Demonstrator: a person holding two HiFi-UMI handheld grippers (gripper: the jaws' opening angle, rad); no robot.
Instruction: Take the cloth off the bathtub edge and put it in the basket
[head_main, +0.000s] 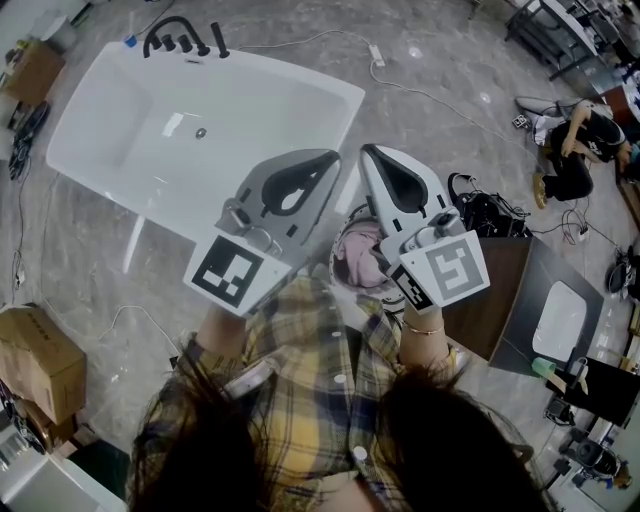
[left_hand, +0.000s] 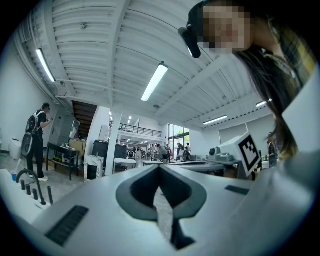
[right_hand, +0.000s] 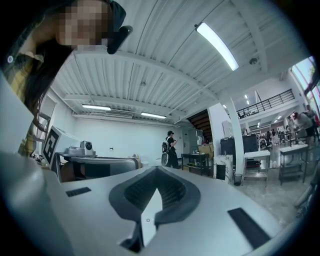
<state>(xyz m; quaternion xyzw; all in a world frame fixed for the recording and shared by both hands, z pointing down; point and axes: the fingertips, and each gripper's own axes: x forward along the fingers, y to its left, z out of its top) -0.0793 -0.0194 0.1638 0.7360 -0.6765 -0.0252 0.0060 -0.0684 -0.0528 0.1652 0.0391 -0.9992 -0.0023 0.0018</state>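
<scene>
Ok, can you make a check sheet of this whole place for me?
Surface: grey marble floor.
Job's things: white tub, no cloth seen on its rim; pink cloth seems to lie in the basket, partly hidden.
Clutter: cardboard box.
Grippers: left gripper and right gripper both shut, empty.
Cables: white cable on the floor; black cables.
Surroundings: person sitting on the floor; washbasin.

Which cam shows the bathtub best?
Head view: nearly the whole white bathtub, seen from above. Left gripper view catches only its black faucet fittings at the lower left edge; right gripper view shows none of it.
</scene>
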